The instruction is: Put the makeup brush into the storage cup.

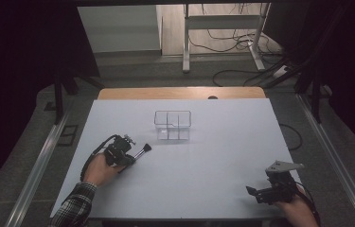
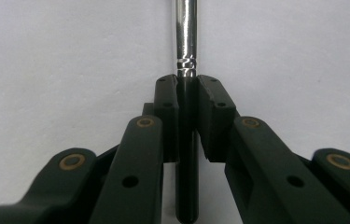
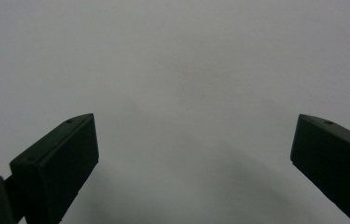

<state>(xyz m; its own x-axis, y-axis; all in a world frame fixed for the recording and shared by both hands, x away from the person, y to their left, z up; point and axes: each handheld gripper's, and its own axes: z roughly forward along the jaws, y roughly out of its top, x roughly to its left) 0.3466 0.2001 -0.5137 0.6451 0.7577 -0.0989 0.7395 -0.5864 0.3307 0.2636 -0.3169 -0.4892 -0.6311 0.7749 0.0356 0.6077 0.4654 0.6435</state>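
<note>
left gripper view looks straight down the left claw [image 2: 187, 86], whose two black jaws are pressed together on the dark handle of a makeup brush [image 2: 186, 42]; the grip sits just behind the shiny metal ferrule, which runs on out of the top of the picture, so the bristle end stays free ahead of the jaws. holding it that far forward probably keeps the brush from swinging when it is carried. in the high view the left claw [image 1: 135, 157] lies low over the white tabletop [image 1: 213, 189], left of centre, with the brush [image 1: 143, 150] pointing up and to the right, its dark tuft aimed roughly toward the clear organiser box [image 1: 173, 125] that stands farther back near the middle. the box is divided into compartments, seemingly empty, and is well apart from the brush; it looks like the likely place for the brush to go, so the step in hand reads as a pick just made, not yet lifted much. the right claw [image 1: 255, 193] rests near the front right corner, and in the right gripper view its jaws stand wide apart with nothing between them, parked out of the way.
</note>
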